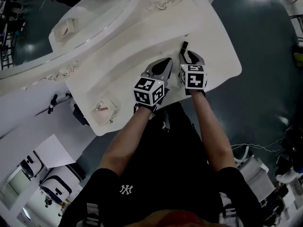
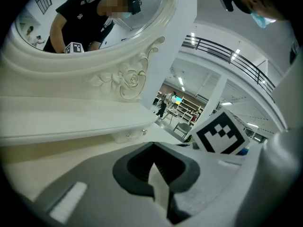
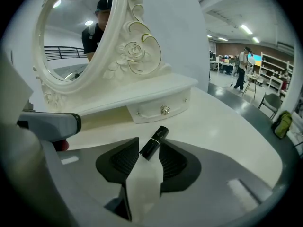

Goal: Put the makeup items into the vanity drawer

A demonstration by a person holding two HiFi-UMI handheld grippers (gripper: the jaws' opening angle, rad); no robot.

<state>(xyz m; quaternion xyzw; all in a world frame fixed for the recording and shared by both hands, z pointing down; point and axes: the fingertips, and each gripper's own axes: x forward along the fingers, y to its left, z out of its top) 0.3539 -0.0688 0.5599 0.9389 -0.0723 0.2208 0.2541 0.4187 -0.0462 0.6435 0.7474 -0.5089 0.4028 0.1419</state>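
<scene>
Both bare forearms (image 1: 125, 136) reach forward from the body over the near edge of the worktop (image 1: 213, 46), side by side and nearly parallel. The left gripper (image 1: 165, 62) hangs low above the worktop, pointing gently downward, its 2 fingers (image 2: 137, 167) closed together with nothing between them. The right gripper (image 1: 189, 56), just beside it, tips more steeply toward the worktop; its 2 fingers (image 3: 123, 162) stand apart, with a black tube (image 3: 154, 142) lying unclamped in the gap.
</scene>
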